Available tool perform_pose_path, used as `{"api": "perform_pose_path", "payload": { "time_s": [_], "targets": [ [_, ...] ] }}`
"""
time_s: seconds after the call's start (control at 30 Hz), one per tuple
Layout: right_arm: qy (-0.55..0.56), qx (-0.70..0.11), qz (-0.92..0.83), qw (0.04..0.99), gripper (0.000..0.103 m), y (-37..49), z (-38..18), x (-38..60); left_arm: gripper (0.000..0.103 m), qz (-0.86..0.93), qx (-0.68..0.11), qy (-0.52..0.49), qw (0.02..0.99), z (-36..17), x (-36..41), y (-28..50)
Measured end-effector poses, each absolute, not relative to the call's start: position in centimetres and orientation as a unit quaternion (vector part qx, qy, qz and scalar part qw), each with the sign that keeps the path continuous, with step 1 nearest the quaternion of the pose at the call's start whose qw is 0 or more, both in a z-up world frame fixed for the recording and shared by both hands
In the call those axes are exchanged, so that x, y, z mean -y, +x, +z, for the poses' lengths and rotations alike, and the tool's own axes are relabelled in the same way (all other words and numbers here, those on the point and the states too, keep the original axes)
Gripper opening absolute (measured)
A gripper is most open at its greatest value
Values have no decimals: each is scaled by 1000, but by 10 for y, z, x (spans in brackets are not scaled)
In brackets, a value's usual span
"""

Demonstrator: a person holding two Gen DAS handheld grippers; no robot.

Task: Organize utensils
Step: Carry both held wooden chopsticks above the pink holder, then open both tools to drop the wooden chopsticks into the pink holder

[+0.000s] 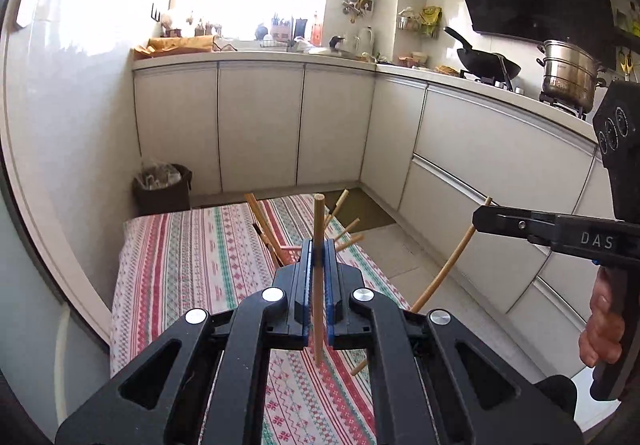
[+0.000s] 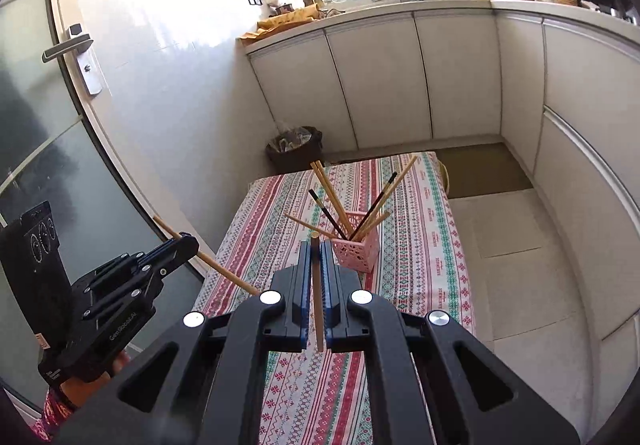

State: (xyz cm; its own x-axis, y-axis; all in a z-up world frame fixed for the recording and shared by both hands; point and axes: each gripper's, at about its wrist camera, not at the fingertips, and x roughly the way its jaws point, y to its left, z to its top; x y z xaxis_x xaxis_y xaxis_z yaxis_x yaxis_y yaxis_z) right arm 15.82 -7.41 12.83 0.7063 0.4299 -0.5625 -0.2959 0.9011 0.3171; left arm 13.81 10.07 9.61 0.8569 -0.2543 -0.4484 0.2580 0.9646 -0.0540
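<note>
Each claw, left claw (image 1: 318, 257) and right claw (image 2: 319, 257), is clamped on one wooden chopstick (image 1: 319, 277); the pink basket (image 2: 358, 249) of chopsticks stands just beyond on the table (image 2: 420, 245).

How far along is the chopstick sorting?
Done: several chopsticks already stand in the pink basket on the striped table. In hand: the left gripper and the right gripper each clamp one chopstick. Left: both of those must still go in.

Left gripper (image 1: 318, 257) clamps a chopstick (image 1: 318, 229).
</note>
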Motion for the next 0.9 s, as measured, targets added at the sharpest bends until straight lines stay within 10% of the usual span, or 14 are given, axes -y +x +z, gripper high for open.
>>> {"api": "perform_pose_path", "payload": {
  "time_s": [0.4,0.9],
  "targets": [
    [90,-280,176,939,5,217,182,65,4,-106,-194,9,975,135,-95,200],
    [77,-273,168,944,5,342,113,46,4,-93,-239,-9,966,67,-84,329]
  ]
}}
